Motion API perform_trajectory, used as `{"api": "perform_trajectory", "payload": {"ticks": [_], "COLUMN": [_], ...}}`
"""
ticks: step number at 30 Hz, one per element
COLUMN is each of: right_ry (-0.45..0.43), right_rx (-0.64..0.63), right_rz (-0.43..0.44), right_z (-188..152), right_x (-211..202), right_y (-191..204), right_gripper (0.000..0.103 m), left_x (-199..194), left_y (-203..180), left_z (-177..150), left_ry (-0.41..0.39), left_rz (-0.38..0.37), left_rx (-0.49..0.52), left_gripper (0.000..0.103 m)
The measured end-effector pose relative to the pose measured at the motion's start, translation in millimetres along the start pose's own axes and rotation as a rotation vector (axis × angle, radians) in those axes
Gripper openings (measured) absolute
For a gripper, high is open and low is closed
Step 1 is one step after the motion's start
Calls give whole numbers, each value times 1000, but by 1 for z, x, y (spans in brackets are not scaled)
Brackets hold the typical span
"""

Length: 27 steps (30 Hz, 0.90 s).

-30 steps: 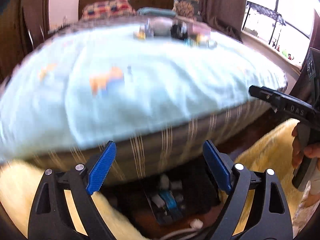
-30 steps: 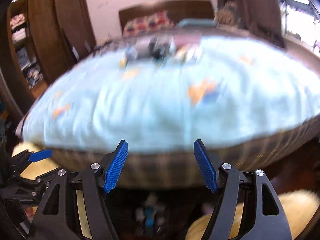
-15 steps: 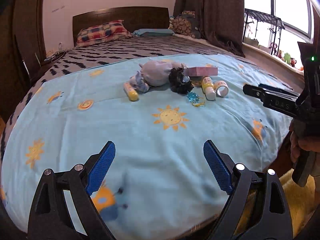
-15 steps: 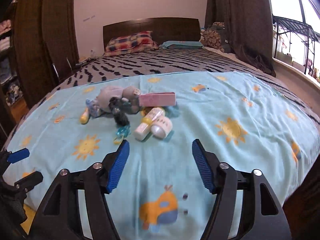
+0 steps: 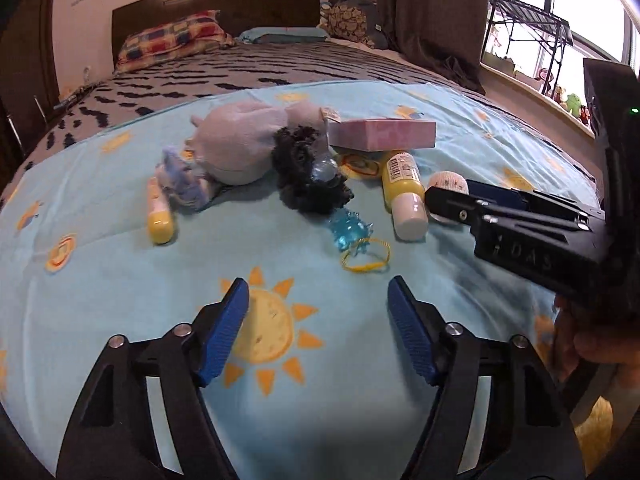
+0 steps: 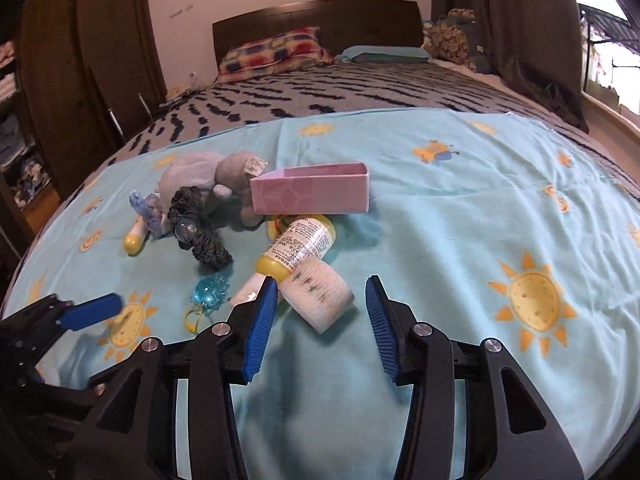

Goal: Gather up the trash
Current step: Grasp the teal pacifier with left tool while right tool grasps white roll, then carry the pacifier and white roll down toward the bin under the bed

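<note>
Sun-print sheet (image 6: 460,240): white patterned roll (image 6: 320,294), yellow bottle (image 6: 298,246).

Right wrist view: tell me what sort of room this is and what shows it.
A bedroom, most likely: a wide bed under a light blue sun-print sheet, a dark wooden headboard behind a checked red, yellow and blue pillow, and brown curtains beside a bright window.
</note>
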State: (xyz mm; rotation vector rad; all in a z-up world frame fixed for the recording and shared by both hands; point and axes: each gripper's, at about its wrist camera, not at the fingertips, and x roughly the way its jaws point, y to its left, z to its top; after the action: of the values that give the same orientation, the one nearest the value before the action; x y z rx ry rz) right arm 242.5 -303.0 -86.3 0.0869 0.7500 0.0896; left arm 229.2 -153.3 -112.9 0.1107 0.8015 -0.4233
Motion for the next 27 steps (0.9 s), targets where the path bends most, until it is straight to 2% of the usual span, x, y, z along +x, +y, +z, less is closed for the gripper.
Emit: {"api": "perform_trajectory", "payload": {"ticks": [2,4,5,7,9,11,20,27], "right_ry": [6,1,-2,-7,-20,-37,-77,-157], "right_rx": [-5,-4,-1,5,12,17,-28,-76], "right_rz": [20,28,32,32,20,5,-18,1], "right_z": [2,3,3,2,3,3,-16,-30], "right_x": [4,4,5,4,1,-4,-38,-97], "right_y": [0,0,-1,-2,-3,-3,8,33], "right_gripper": [39,38,38,38,38,38,38,38], "left_x": [10,14,16,18,21,22,-5,-78], "left_y": [-5,-9,-11,-13,-12,-10,-3,6], "left_z": [4,7,9,12,14,14,-4,-34], "left_ry": [13,12,12,12,14,17,-20,-106], "left_rz": [-2,-2,-8,-22,-24,-34,-60,-75], "left_rx": [17,36,44,49,43,35,26,45], "left_gripper": [61,61,57,45,27,16,16,16]}}
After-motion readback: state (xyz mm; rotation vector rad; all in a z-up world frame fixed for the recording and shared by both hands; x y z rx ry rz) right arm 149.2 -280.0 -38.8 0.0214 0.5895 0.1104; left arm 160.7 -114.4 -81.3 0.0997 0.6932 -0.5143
